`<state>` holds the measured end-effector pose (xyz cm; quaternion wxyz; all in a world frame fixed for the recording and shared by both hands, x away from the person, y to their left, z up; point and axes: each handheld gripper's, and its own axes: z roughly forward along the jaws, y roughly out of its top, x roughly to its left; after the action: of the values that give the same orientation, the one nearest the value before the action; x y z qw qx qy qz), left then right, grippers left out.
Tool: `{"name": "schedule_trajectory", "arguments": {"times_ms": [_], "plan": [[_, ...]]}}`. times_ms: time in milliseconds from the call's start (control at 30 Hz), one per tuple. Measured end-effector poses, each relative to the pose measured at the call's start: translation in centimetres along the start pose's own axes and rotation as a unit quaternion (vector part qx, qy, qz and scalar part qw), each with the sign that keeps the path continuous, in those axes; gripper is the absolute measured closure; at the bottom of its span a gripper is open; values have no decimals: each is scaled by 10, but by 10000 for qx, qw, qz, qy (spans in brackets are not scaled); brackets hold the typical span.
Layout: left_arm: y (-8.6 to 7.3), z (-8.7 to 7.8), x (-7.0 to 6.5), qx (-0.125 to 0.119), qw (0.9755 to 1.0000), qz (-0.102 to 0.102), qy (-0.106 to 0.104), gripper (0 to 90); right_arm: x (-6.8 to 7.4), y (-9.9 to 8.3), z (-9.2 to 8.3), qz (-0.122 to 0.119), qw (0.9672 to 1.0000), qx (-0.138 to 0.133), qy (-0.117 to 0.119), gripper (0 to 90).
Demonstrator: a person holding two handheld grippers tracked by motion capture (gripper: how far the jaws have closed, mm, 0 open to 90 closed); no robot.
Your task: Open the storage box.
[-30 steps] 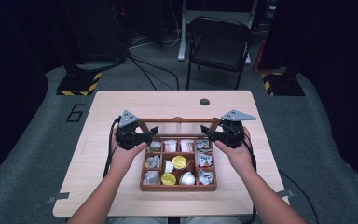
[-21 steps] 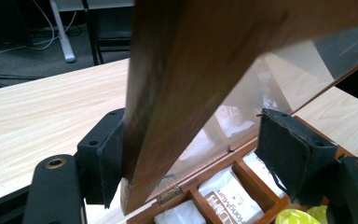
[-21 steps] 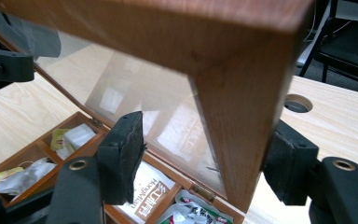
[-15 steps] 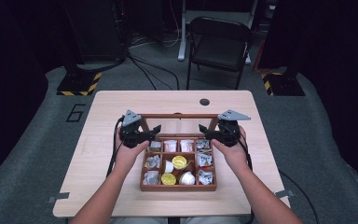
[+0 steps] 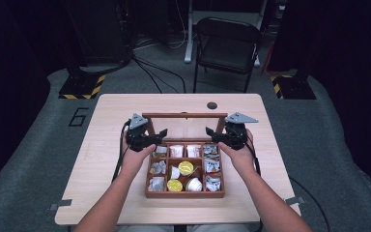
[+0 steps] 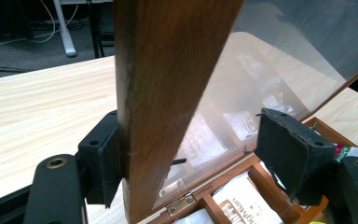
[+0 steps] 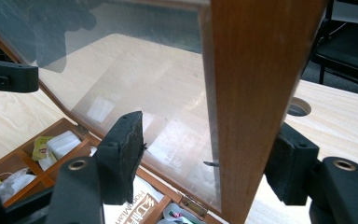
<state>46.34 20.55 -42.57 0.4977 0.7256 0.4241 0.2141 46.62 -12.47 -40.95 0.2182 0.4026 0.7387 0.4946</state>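
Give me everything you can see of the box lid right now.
The lid is a dark-brown wooden frame round a clear, slightly scuffed pane. It stands open, raised behind the wooden compartment box and joined to its back edge by small metal hinges. The left tongs straddle its left side rail, one pad against the wood, the other standing clear. The right tongs straddle the right rail likewise. The pane mirrors the tea packets below.

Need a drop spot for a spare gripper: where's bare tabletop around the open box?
Bare patches on the table: the left strip beside the wooden box, the right strip, and the far band behind the raised lid, apart from the round hole. Crowded: the box's compartments and the near edge, where both forearms cross.
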Motion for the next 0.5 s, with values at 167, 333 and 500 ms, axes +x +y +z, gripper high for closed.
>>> {"name": "schedule_trajectory", "arguments": {"times_ms": [167,333,500], "plan": [[-3,5,3,55,9999,-118,-22,275,-1,-2,4,6,10000,15,-28,353],[-5,8,4,74,9999,-91,-33,274,-3,-5,6,63,10000,-47,-9,351],[-7,11,6,165,9998,-61,-65,273,-8,-13,11,210,9997,93,50,360]]}}
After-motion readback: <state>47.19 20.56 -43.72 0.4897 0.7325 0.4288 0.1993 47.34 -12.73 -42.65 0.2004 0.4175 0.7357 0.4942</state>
